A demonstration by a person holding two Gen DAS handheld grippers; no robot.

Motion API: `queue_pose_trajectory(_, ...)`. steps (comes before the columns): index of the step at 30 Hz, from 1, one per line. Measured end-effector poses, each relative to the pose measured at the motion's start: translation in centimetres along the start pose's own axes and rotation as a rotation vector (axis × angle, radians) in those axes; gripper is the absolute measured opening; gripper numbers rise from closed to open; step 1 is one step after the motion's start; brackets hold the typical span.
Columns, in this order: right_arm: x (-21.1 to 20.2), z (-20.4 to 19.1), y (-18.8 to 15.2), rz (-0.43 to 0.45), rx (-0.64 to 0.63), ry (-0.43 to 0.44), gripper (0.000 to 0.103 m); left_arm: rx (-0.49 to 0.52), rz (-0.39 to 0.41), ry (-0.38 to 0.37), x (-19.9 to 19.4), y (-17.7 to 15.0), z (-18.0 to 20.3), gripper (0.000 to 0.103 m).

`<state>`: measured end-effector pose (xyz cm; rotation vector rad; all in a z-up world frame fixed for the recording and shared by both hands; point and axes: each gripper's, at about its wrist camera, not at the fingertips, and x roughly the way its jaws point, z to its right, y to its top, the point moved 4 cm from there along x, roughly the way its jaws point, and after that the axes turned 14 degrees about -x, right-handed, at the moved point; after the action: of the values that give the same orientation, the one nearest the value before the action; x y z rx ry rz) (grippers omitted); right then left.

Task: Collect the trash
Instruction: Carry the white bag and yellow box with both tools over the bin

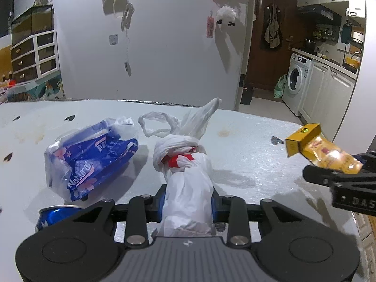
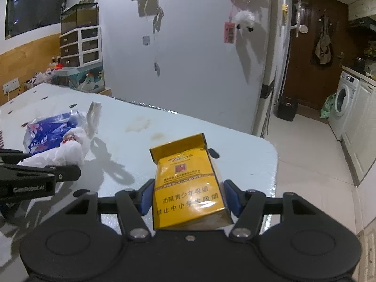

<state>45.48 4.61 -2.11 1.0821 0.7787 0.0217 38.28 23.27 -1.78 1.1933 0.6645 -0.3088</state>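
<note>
My left gripper is shut on a knotted white plastic bag with red print, whose handles trail away over the pale table. In the right wrist view my right gripper is shut on a yellow cigarette pack with its lid flipped open, held above the table. That pack and the right gripper show at the right edge of the left wrist view. The white bag and the left gripper appear at the left of the right wrist view.
A clear bag holding a blue "Natural" wrapper lies left of the white bag. A blue can lies on its side by my left fingers. The table's right edge drops to a tiled floor; a washing machine stands beyond.
</note>
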Motion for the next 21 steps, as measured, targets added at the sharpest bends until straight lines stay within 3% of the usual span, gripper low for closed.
queue_pose_trajectory(12, -5.4, 3.9, -2.7, 0.035, 0.05, -0.064, 0.063, 0.051, 0.025, -0.025, -3.0, -1.4, 3.8, 0.035)
queue_pose_trajectory(21, -10.2, 6.6, -5.8, 0.046, 0.096, -0.108, 0.063, 0.079, 0.04, -0.104, -6.1, -4.1, 9.4, 0.035)
